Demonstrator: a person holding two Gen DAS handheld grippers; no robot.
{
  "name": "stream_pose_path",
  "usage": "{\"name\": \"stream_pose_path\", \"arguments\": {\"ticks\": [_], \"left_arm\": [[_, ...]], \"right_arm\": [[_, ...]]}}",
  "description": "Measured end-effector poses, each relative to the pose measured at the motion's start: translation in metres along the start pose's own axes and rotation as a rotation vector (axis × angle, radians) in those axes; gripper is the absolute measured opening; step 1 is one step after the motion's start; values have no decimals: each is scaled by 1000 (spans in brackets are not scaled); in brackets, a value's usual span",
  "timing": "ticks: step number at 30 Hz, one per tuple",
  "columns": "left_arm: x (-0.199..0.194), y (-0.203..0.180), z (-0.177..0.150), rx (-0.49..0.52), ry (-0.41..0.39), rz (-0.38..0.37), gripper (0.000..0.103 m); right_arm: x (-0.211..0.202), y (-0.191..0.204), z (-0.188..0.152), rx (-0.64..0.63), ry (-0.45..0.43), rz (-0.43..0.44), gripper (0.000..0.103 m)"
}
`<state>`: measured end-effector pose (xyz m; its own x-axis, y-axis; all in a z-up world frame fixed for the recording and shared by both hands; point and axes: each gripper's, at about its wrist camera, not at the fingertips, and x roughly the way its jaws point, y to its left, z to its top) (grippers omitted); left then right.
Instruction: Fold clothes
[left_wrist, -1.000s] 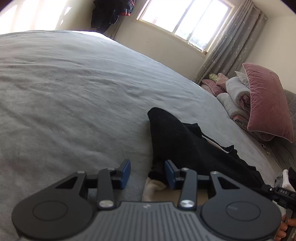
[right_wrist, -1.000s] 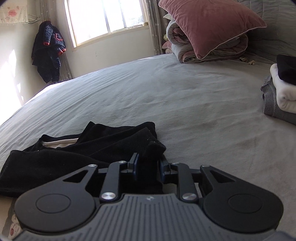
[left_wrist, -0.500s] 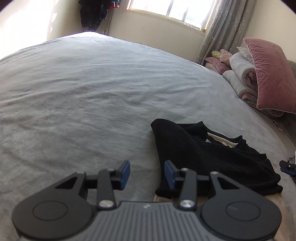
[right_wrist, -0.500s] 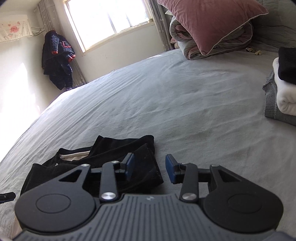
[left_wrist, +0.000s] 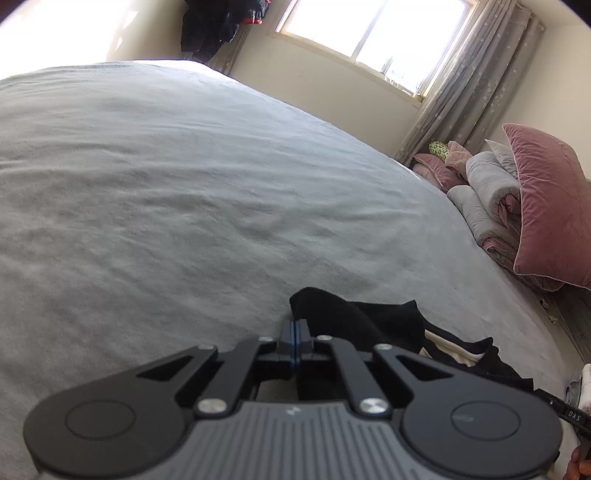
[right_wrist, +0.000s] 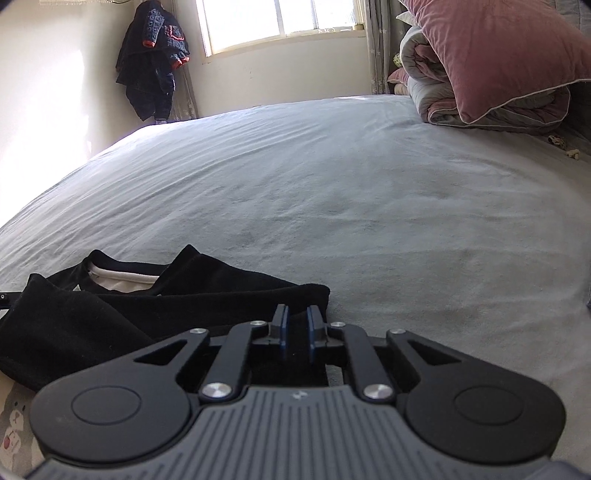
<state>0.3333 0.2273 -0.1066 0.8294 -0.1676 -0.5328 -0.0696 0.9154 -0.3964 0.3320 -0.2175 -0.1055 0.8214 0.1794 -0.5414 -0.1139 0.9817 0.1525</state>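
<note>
Left wrist view: Now the left gripper (left_wrist: 295, 334) had just closed, blue pads together, pinching the near-left corner of the black garment (left_wrist: 373, 328).
Garment's long axis: running from that corner rightward across the near grey bedsheet (left_wrist: 184, 206).
Right wrist view: right gripper (right_wrist: 295, 328) had just closed too, clamping the black garment's (right_wrist: 122, 314) near-right edge; cloth stretched away leftward.

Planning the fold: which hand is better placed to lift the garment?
Right: right gripper has just closed with the black garment between its pads. Left gripper just closed too, grip unclear.
</note>
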Motion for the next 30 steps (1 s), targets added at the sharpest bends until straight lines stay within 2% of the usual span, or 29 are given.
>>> {"name": "stream_pose_path", "arguments": {"ticks": [4, 6, 10, 12, 13, 14, 15, 17, 18, 20, 22, 23, 24, 26, 27, 29, 30], "left_arm": [[-16, 4, -12, -15, -166, 8, 0], [-16, 12, -11, -65, -196, 34, 0], [-4, 25, -4, -143, -118, 55, 0], [-1, 27, -1, -155, -86, 32, 3], [0, 28, 1, -161, -71, 21, 8], [2, 29, 3, -167, -55, 9, 19], [2, 31, 4, -171, -41, -8, 35], [6, 28, 7, -176, -15, -41, 41], [9, 27, 8, -171, 3, -58, 42], [13, 22, 9, -160, 37, -84, 42], [15, 16, 9, -141, 57, -91, 40], [15, 10, 7, -113, 46, -69, 27], [15, 3, 4, -56, 25, -29, 4], [16, -12, -3, 70, -21, 83, 3], [21, -19, -7, 134, -9, 139, 3], [26, -26, -11, 188, -6, 179, 4], [24, -27, -8, 178, -8, 188, 7]], "right_arm": [[-20, -5, -9, 24, -160, -41, 2], [-28, -7, -9, 37, -224, -69, 2], [-12, -3, -2, -30, -146, -108, 2], [-1, -1, 0, -60, -88, -123, 2], [6, 0, 0, -69, -47, -127, 3], [10, 0, 0, -73, -24, -132, 4], [10, -1, 1, -74, -17, -134, 14], [8, -1, 1, -69, -9, -125, 17], [6, -2, 2, -62, -3, -113, 29], [0, -2, 2, -41, -14, -92, 52], [-7, 3, 3, -44, -37, -86, 53], [-9, 5, 4, -48, -46, -87, 53], [-11, 7, 5, -53, -53, -83, 53], [-13, 14, 5, -68, -59, -72, 53], [-12, 17, 5, -78, -54, -66, 53], [-10, 25, 2, -121, -45, -75, 53], [-11, 29, 0, -142, -43, -86, 53]]}}
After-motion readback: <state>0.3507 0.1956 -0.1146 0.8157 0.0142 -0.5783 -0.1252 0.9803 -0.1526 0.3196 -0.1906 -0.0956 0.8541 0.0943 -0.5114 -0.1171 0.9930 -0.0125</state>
